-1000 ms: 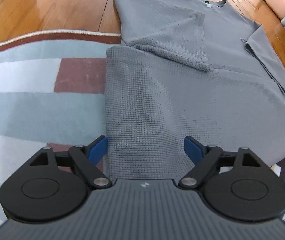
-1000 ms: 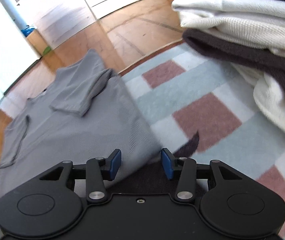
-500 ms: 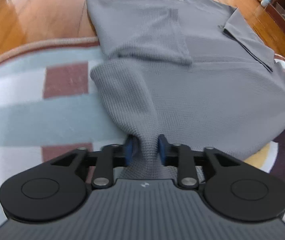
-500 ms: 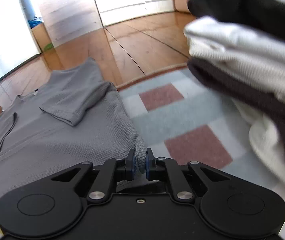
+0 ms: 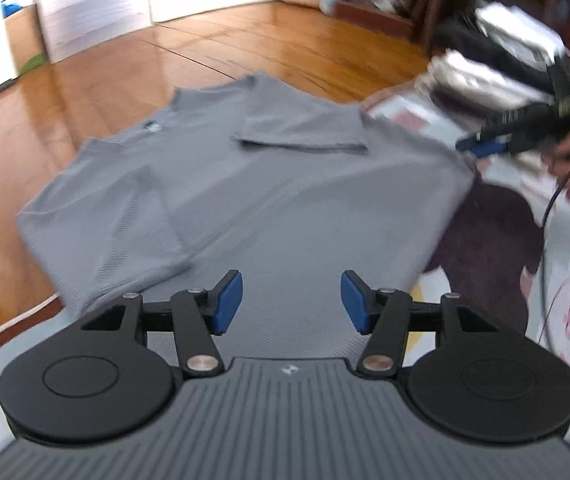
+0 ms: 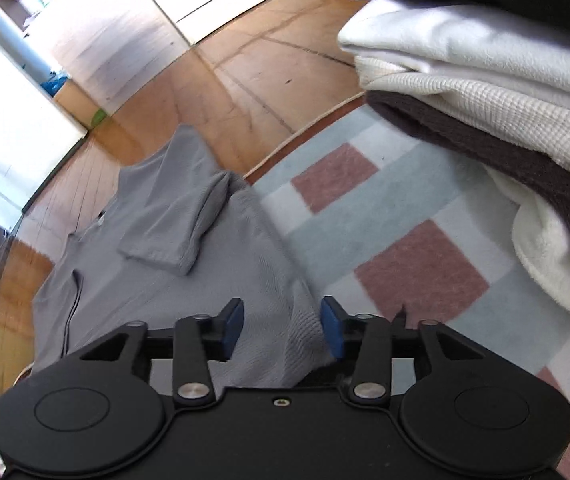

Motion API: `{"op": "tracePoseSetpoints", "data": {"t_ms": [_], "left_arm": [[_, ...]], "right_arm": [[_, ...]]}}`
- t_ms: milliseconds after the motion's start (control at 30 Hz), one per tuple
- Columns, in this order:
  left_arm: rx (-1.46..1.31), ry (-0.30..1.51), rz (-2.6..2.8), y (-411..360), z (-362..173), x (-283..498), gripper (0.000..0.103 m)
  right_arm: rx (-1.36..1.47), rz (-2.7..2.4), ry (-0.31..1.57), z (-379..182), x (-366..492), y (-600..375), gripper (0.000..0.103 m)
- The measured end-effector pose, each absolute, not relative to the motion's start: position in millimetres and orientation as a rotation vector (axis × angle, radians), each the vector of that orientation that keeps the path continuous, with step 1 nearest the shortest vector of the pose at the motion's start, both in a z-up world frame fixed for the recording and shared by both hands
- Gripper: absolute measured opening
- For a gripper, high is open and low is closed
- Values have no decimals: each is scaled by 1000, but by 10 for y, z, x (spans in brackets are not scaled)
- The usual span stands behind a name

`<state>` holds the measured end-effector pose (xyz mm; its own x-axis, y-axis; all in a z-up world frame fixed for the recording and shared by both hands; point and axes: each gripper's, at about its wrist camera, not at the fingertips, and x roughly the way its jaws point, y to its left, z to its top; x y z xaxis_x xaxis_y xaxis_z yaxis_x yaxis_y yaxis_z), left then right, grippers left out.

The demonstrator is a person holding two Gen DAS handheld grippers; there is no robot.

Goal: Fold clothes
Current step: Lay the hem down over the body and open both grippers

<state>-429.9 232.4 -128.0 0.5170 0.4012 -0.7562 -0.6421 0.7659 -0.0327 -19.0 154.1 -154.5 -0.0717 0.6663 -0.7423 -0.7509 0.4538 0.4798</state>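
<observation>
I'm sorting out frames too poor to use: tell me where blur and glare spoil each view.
Left wrist view: motion blur smears the shirt and the right gripper; glare whitens the far wall and shines on the floor. Right wrist view: sharper, slight blur on the shirt's near edge; the window side at left is blown out.

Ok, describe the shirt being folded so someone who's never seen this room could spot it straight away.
Start at the checked rug where it meets the wood floor. The grey shirt lies flat across that edge, sleeves folded in. Unlike the stacked white and dark clothes beside it, it is spread out alone.
</observation>
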Motion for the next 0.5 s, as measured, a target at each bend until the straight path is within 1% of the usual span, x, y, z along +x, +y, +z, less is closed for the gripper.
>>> {"op": "tracePoseSetpoints", "data": {"t_ms": [133, 200, 300, 400, 467, 500], "left_arm": [[-467, 728, 672, 2309, -1443, -4508, 54], [-483, 754, 745, 2408, -1515, -4602, 54], [-432, 774, 841, 2467, -1532, -4727, 54], [-434, 758, 859, 2472, -1534, -4793, 54], [-425, 719, 860, 2448, -1490, -4817, 54], [-424, 682, 865, 2443, -1449, -4851, 57]], "right_arm": [[-94, 1199, 1250, -1604, -271, 1489, 50], [-114, 1185, 1265, -1649, -322, 1492, 50], [-131, 1153, 1245, -1706, -371, 1524, 51], [-125, 1120, 1226, -1744, -422, 1562, 55], [-105, 1092, 1226, -1738, -477, 1542, 56], [-94, 1125, 1230, -1712, -551, 1521, 61]]}}
